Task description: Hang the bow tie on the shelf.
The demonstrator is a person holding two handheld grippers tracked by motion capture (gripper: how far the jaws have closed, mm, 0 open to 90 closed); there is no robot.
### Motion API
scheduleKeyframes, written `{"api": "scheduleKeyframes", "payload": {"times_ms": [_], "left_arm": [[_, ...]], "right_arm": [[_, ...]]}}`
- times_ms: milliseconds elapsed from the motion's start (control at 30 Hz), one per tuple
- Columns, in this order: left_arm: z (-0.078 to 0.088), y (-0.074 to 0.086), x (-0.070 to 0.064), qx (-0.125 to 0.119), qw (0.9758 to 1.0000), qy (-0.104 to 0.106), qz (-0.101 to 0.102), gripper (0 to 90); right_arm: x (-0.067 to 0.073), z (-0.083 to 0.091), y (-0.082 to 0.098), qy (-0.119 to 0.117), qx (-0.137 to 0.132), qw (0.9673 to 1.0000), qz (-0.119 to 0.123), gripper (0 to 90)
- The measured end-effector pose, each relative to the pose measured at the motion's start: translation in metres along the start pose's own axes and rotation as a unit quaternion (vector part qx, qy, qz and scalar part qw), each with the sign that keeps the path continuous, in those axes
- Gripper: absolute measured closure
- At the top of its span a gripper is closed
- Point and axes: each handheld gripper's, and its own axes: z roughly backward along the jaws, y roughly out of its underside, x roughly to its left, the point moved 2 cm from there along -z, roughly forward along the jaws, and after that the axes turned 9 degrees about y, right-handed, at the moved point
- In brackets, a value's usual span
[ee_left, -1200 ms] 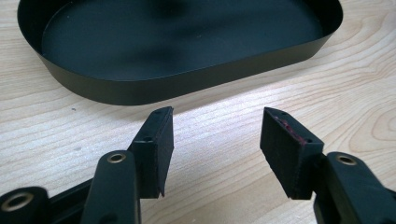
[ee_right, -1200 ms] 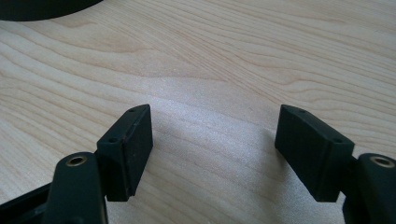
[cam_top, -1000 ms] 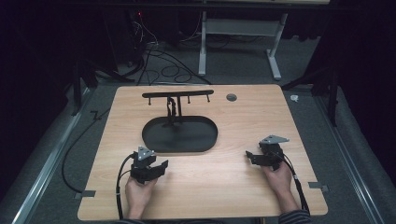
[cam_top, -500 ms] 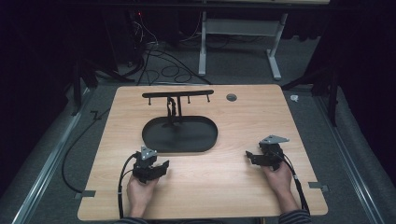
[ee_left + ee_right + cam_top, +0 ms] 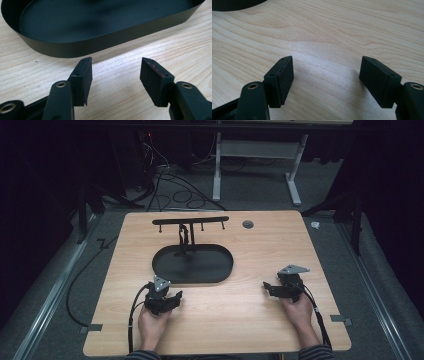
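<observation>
Both hand-held grippers, left [image 5: 167, 300] and right [image 5: 274, 289], rest on the counter [image 5: 240, 320] with jaws apart, empty. At the left one's 12 o'clock sits the tray [image 5: 100, 42]: likely stiff, light, slick metal; best pinched on its thin rim.

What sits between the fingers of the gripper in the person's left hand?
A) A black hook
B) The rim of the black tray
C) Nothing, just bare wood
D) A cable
C: in the left gripper view the left gripper stands open over bare table, with the black tray beyond its fingers.
</observation>
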Motion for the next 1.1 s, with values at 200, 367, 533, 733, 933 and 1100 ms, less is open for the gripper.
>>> {"api": "scheduleKeyframes", "payload": {"times_ms": [200,367,533,733,933,1100], "left_arm": [[-0.005,0.001,-0.001,0.008,0.9999,-0.005,-0.008,43.9],[-0.010,0.002,-0.001,0.006,0.9999,-0.006,-0.006,43.9],[-0.013,0.002,-0.001,0.006,0.9999,-0.008,-0.010,43.6],[-0.016,0.004,-0.002,-0.007,0.9997,-0.013,-0.021,41.1],[-0.016,0.004,-0.003,-0.008,0.9997,-0.018,-0.017,39.6],[-0.016,0.004,-0.003,-0.009,0.9997,-0.018,-0.016,38.8]], "right_arm": [[0.000,0.000,0.000,0.000,0.000,1.0000,0.000,28.7],[0.000,0.000,0.000,0.000,0.000,1.0000,0.000,28.7],[0.000,0.000,0.000,0.000,0.000,1.0000,0.000,28.7],[0.000,0.000,0.000,0.000,0.000,1.0000,0.000,28.7],[0.000,0.000,0.000,0.000,0.000,1.0000,0.000,28.7],[0.000,0.000,0.000,0.000,0.000,1.0000,0.000,28.7]]}}
